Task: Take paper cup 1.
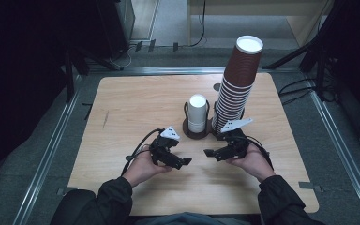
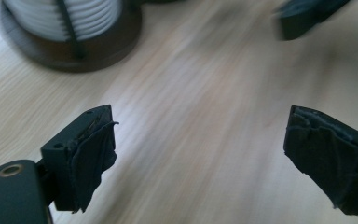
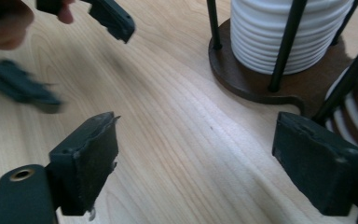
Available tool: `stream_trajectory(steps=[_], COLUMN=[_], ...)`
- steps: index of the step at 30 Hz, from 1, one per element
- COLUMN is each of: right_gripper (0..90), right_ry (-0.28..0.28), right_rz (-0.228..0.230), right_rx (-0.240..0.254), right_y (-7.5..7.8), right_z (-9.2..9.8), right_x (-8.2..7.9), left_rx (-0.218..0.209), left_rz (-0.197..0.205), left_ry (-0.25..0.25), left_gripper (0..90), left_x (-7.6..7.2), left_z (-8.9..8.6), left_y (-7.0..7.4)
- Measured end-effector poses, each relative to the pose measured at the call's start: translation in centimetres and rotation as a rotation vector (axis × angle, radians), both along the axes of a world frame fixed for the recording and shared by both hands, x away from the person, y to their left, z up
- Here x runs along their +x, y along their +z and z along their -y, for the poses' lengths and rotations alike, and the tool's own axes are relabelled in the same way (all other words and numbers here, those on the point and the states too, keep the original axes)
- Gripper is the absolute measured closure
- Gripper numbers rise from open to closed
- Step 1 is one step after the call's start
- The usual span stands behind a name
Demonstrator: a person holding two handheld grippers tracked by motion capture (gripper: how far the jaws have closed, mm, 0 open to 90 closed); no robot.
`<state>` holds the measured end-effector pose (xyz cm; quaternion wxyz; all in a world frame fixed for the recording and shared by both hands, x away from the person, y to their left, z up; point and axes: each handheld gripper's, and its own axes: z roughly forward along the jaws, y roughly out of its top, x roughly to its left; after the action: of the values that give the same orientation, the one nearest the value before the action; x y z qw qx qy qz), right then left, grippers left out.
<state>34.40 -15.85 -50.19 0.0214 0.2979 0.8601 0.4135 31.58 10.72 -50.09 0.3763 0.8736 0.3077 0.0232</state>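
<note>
Here, nearest first:
Left gripper: jaws spread, empty, in front of the holder.
Right gripper: spread wide, empty, nearer the holder.
White cups: short nested stack in the holder's left ring; probably light, thin, crushable; pinch the top rim gently.
Brown cups: tall leaning stack in its right ring; likely tippy.

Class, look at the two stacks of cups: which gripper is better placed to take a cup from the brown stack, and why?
Probably the right gripper: it sits just in front of the brown stack, open and empty. The left gripper lies farther away, nearer the white stack.

Open tool above wooden table
</note>
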Motion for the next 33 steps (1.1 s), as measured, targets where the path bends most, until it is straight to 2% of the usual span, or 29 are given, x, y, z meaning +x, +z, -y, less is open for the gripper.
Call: stream_trajectory(steps=[3, 6, 7, 8, 10, 12, 17, 30, 33], right_gripper=[17.1, 17.8, 18.4, 19.5, 24.2, 24.6, 26.0, 33.4, 37.2], right_ry=[-0.011, -0.01, -0.007, -0.003, 0.024, 0.029, 0.014, -0.031, -0.046], right_rz=[0.023, 0.039, 0.042, 0.043, 0.044, 0.043, 0.058, 0.08, 0.089], right_rx=[0.017, 0.021, 0.015, 0.011, 0.008, 0.016, 0.018, 0.017, 0.02], right_y=[0.5, 0.9, 0.9, 0.9, 0.8, 0.8, 0.8, 0.7, 0.8], right_z=[0.0, -0.1, -0.2, -0.3, -0.4, -0.4, -0.3, -0.1, -0.1], right_x=[-0.1, -0.3, -0.4, -0.4, -0.4, -0.4, -0.4, -0.8, -0.9], left_rx=[0.076, 0.064, 0.019, 0.01, 0.032, 0.039, 0.005, 0.014, -0.005], left_rz=[0.027, 0.022, 0.024, 0.022, 0.018, 0.005, 0.001, 0.015, 0.025], left_ry=[-0.026, -0.029, -0.027, -0.026, -0.023, -0.031, -0.024, 0.0, 0.013], left_gripper=[9.6, 13.1, 13.2, 13.6, 13.8, 14.3, 13.5, 13.1, 13.2], left_x=[0.8, 1.5, 2.0, 2.2, 2.2, 2.2, 2.0, 3.0, 3.3], left_z=[0.2, -0.1, -0.8, -1.1, -1.4, -1.6, -2.3, -3.2, -3.5], left_y=[1.1, 2.0, 2.7, 2.8, 2.7, 2.6, 2.7, 2.9, 3.1])
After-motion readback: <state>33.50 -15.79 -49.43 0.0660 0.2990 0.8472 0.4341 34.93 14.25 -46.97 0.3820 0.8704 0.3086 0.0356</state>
